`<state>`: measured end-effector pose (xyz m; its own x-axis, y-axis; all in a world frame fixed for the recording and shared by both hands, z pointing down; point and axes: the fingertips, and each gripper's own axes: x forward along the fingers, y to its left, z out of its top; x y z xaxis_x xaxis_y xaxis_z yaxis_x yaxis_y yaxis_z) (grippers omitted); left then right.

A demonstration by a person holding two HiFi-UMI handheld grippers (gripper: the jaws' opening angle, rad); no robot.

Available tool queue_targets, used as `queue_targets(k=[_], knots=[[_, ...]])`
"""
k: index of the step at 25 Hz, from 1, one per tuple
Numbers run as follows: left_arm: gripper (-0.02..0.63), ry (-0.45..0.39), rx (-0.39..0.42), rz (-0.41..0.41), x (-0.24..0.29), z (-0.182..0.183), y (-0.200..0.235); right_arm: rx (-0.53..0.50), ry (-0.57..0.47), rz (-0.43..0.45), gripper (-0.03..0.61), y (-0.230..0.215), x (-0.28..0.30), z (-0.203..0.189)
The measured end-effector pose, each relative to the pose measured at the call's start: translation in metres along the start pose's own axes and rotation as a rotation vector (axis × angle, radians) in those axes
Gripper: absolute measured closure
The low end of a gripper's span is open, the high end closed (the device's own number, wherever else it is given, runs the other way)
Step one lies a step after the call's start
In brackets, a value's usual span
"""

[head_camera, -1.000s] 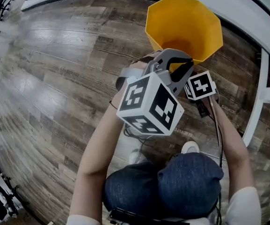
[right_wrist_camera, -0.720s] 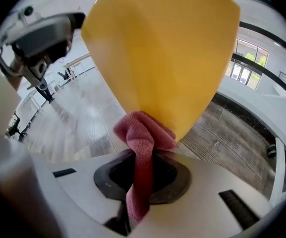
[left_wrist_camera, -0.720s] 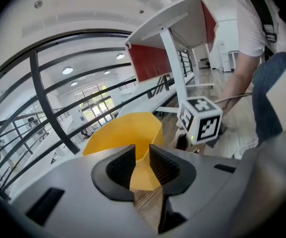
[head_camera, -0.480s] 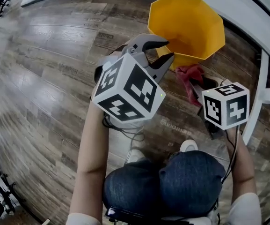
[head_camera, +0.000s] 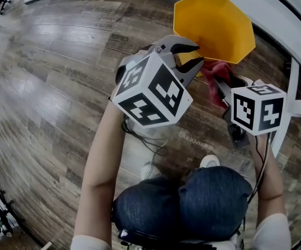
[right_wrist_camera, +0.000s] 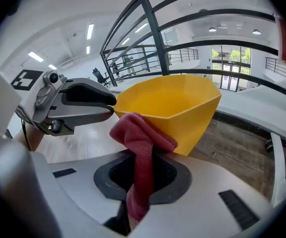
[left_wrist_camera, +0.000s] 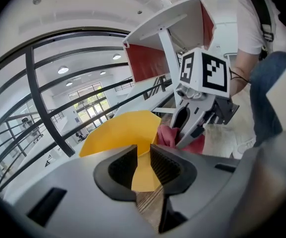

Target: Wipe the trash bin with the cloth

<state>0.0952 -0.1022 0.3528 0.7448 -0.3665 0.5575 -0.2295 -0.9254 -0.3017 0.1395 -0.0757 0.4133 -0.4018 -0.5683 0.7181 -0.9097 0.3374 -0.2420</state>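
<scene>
yellow and wide-mouthed, the trash bin [head_camera: 213, 25] stands upright on the wood-plank floor [head_camera: 61, 61] at the top of the head view. the left gripper [head_camera: 194, 56] points at its near rim. the right gripper [head_camera: 220, 87] is beside it, just below the rim, with the red cloth [head_camera: 215, 74] bunched at its tip close to the bin's outer wall. the person's knees [head_camera: 192, 202] are at the bottom.

left gripper view: the left gripper [left_wrist_camera: 143, 165] has just been opening its jaws. they now stand a narrow gap apart with nothing pinched, and the bin [left_wrist_camera: 115, 133] shows through the gap, farther off. to the right, the right gripper [left_wrist_camera: 178, 138] carries the cloth [left_wrist_camera: 166, 134] near the bin's side.

right gripper view: the right gripper [right_wrist_camera: 143, 172] is clamped on the cloth [right_wrist_camera: 140, 138]. the cloth runs up between the pads and folds over in a lump in front of the bin's [right_wrist_camera: 172, 108] wall. whether cloth and wall touch i cannot tell. the left gripper [right_wrist_camera: 112, 107] reaches in from the left, its tips just beside the rim.
</scene>
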Motion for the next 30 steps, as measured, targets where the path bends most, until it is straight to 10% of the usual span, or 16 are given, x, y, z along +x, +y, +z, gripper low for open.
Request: queue_targets(k=[30], knots=[[0.547,-0.069,-0.081,0.016,0.011,0.015,-0.009,-0.053,0.255,-0.183,0.528,-0.064,0.111,-0.092]])
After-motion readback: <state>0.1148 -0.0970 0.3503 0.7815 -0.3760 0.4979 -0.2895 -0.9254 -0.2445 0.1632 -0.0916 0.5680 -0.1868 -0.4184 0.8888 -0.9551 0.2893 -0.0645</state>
